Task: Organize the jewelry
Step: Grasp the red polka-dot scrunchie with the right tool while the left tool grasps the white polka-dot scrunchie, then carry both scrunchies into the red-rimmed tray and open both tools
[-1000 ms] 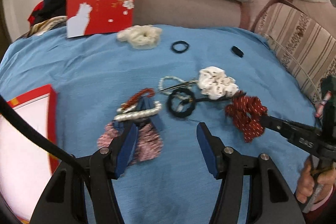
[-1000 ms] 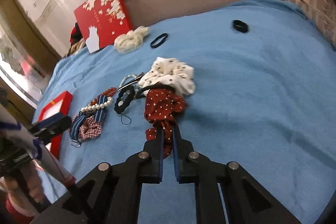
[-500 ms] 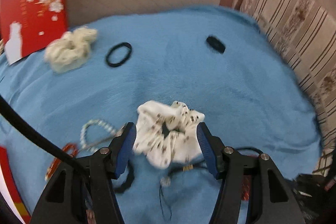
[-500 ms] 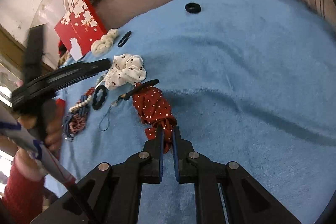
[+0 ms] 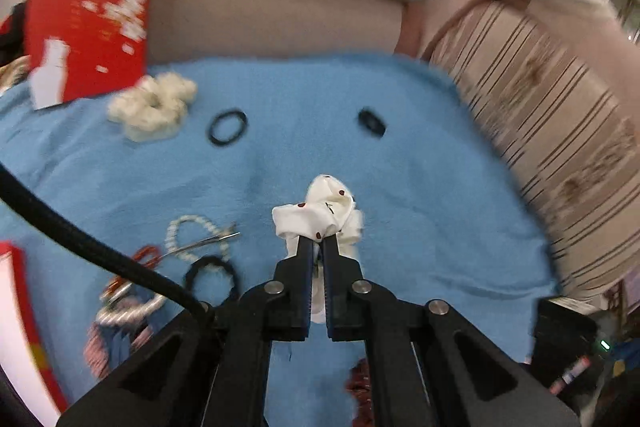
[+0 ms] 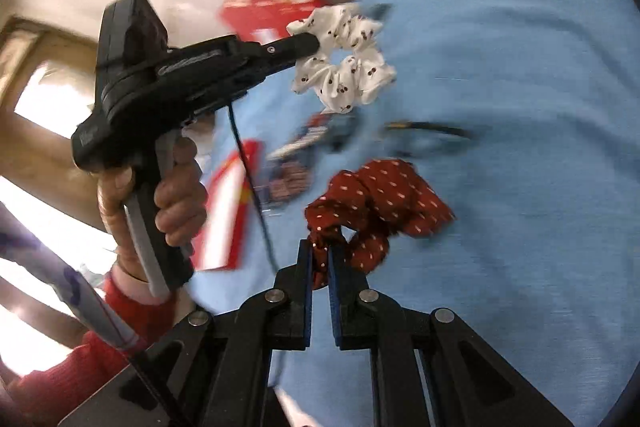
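My left gripper is shut on a white scrunchie with small dark cherries and holds it above the blue cloth; the same scrunchie hangs from the left gripper in the right wrist view. My right gripper is shut on a red scrunchie with white dots, lifted over the cloth. Pearl bracelets, a black hair tie, a red bracelet and a plaid bow lie at the left.
A cream scrunchie, a thin black hair tie and a small black band lie further back. A red gift box lid leans on the sofa back. A red-rimmed open box lies at the left. Striped cushions border the right.
My left gripper closed on the white scrunchie and lifted it off the cloth. My right gripper rose with the red scrunchie, which now hangs clear of the cloth.
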